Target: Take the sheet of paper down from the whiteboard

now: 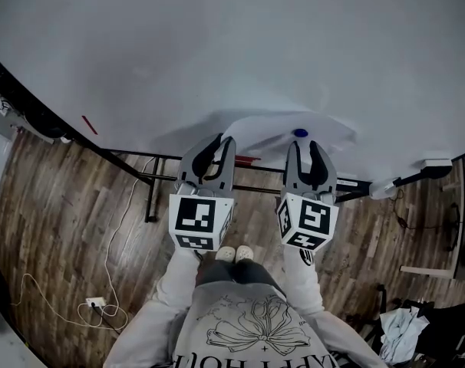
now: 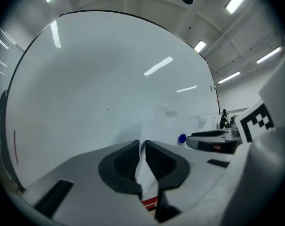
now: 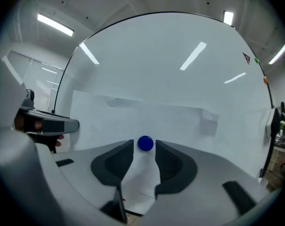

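A white sheet of paper (image 1: pixel 272 131) hangs low on the whiteboard (image 1: pixel 217 44), pinned by a blue round magnet (image 1: pixel 300 133). My left gripper (image 1: pixel 224 141) is at the sheet's left edge. In the left gripper view, that edge of the paper (image 2: pixel 143 161) runs through the narrow gap of the left gripper (image 2: pixel 142 145), and the pads do not visibly press on it. My right gripper (image 1: pixel 303 146) stands open at the magnet. In the right gripper view the magnet (image 3: pixel 145 143) sits between the tips of the right gripper (image 3: pixel 144 149), with a sliver of space on each side.
A red marker (image 1: pixel 248 159) lies on the board's tray below the sheet, and a short red stroke (image 1: pixel 89 124) marks the board at left. An eraser (image 1: pixel 436 162) sits at the tray's right end. A cable and power strip (image 1: pixel 94 303) lie on the wooden floor.
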### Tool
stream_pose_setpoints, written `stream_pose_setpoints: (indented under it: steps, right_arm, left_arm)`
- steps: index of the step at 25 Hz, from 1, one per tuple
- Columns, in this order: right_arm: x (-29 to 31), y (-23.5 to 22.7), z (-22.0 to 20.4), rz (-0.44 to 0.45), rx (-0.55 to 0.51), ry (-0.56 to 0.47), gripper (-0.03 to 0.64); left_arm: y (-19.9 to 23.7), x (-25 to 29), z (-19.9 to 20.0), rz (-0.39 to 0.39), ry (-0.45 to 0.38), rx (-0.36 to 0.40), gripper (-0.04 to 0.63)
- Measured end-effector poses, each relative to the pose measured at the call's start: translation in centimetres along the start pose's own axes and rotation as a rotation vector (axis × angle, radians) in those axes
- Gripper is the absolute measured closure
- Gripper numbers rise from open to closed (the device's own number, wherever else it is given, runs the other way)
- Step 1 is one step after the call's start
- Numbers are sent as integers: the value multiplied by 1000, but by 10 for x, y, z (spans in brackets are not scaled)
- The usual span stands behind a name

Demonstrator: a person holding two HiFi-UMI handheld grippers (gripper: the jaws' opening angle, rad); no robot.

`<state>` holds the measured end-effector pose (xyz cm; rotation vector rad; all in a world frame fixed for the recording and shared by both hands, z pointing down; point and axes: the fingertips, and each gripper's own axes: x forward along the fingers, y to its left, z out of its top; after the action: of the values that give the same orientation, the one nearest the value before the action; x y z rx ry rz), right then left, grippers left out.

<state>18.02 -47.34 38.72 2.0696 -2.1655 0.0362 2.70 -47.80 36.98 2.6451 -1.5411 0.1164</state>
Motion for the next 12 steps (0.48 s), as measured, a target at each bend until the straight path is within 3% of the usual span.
stream_pose_setpoints:
  steps: [3, 12]
  right_arm:
    - [9, -2, -4, -5, 20, 9, 476]
    - [27, -2, -5, -26, 16, 15, 462]
  left_arm:
    - [-2, 4, -4, -3, 14, -8, 581]
    - [0, 13, -8, -13, 31, -32, 589]
